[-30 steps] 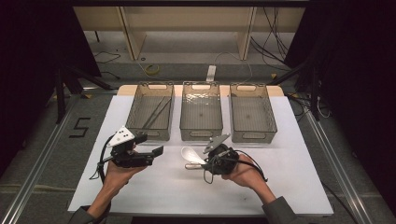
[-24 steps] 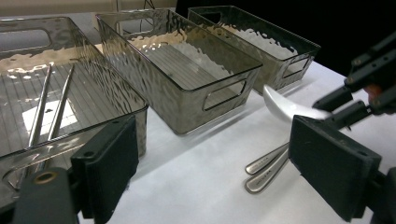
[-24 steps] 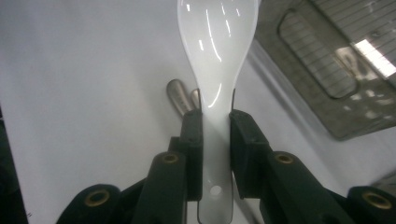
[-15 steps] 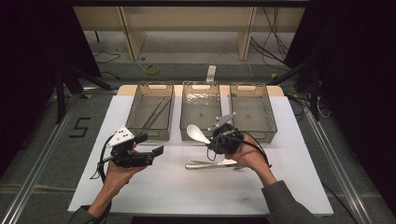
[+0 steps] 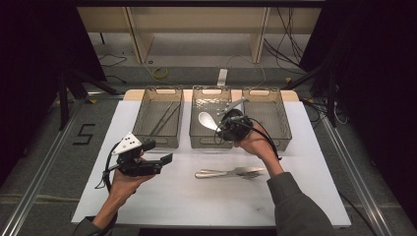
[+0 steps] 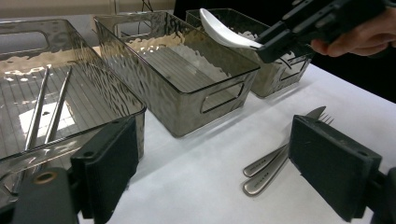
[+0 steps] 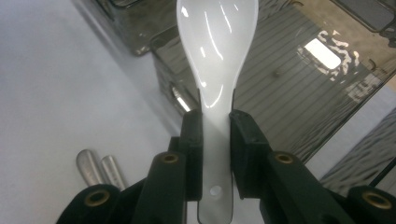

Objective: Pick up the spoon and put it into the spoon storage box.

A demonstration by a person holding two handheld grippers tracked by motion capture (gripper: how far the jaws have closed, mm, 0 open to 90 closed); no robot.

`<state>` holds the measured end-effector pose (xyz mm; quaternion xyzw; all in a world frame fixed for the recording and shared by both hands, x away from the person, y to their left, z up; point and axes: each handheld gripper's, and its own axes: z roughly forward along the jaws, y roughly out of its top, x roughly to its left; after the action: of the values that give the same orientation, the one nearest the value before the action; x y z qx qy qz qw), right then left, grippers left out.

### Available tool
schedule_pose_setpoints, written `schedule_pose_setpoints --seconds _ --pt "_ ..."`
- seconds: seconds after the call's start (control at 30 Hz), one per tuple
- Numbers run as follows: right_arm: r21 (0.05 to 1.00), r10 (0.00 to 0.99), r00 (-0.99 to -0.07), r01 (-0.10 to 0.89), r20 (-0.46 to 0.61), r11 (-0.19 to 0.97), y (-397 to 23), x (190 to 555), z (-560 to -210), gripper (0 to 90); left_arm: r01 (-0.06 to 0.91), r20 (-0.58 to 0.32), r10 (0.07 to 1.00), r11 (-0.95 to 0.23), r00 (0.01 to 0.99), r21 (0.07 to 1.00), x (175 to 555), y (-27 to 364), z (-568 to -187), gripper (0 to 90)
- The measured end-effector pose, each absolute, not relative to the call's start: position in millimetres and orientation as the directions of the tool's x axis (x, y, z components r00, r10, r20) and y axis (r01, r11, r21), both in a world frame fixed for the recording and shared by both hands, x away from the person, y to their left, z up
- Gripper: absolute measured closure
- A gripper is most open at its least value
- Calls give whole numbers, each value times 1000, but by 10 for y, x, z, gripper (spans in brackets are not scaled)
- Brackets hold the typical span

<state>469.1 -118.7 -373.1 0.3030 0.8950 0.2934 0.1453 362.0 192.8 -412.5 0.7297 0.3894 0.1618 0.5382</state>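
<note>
Over on the left of the high view: left gripper [image 5: 164, 160] held low above the white table [image 5: 196, 201], jaws spread wide, nothing between them. Same story in the left gripper view, two black pads far apart with bare table in the gap.

Upper centre of the high view: three clear bins in a row. Left bin [image 5: 158, 118] with two thin metal sticks [image 5: 164, 119] lying lengthwise inside; seen as two in the left gripper view as well [image 6: 46, 107]. Middle bin [image 5: 210, 139] next, third bin [image 5: 268, 115] at the right end of the row.

Lower centre, just below the bins: two pieces of metal cutlery [image 5: 228, 172] lying side by side on the table, handles pointing left, touching or nearly so. Fork tines and a knife tip visible at the far end in the left gripper view [image 6: 280, 156].

Right of centre: right gripper [image 5: 222, 124] up over the middle bin, pinching one white spoon [image 5: 207, 120] by its handle. Right gripper view confirms it: jaws pressed against both sides of the spoon's neck [image 7: 217, 60], bowl pointing away, above the bin's ribbed floor.
</note>
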Motion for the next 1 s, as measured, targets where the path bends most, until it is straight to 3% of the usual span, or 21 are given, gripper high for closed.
schedule_pose_setpoints --seconds 0.33,1.0 --pt "602 690 -720 519 -75 607 -1129 5020 -3715 768 392 -183 742 -115 644 913 3620 1925 -4125 157" --pt "550 737 -673 592 -65 589 -918 5318 -3875 767 393 -182 741 -119 647 912 3624 1917 -4126 156"
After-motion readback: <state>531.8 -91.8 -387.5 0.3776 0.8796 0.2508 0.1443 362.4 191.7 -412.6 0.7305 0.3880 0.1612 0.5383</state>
